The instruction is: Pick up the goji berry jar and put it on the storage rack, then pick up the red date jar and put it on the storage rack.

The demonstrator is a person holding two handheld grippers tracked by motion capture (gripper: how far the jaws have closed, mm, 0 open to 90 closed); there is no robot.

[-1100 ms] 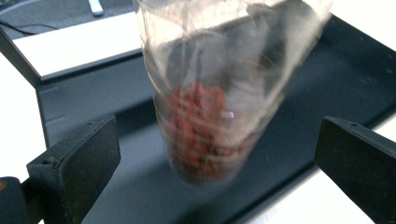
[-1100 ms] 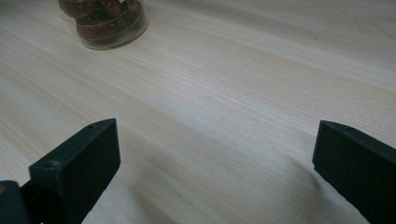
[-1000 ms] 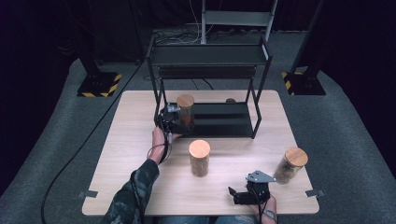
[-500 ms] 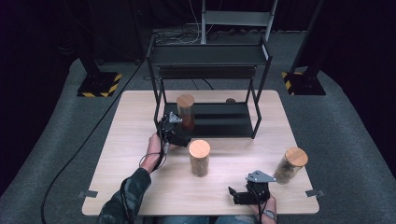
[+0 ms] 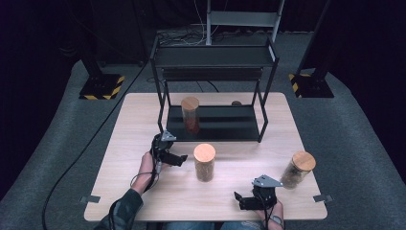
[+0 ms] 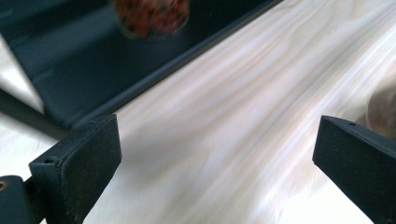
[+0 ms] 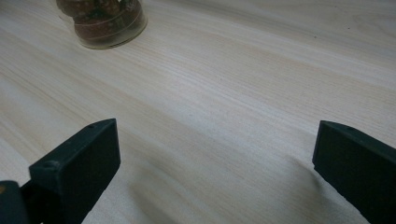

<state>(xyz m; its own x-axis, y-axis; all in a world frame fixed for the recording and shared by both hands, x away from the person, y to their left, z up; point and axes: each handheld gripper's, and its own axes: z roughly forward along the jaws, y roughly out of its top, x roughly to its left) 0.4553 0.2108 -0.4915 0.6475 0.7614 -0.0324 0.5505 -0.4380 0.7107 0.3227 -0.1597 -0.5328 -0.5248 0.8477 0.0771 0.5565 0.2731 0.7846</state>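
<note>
We hold the left tool (image 5: 168,154) wide open beside the middle jar (image 5: 204,162), ready to flank it; our right tool (image 5: 252,200) rests agape at the bench (image 5: 124,158)'s near edge.

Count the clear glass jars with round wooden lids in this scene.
3: one clear glass jar with a round wooden lid on the black metal rack's lower shelf, one mid-table, one near the right edge.

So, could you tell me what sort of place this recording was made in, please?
Probably a lab or studio set up for recording manipulation, not a home: a lone wooden table on grey carpet, dark surroundings, stand bases with hazard-striped tape, and a black metal rack holding one jar.
</note>
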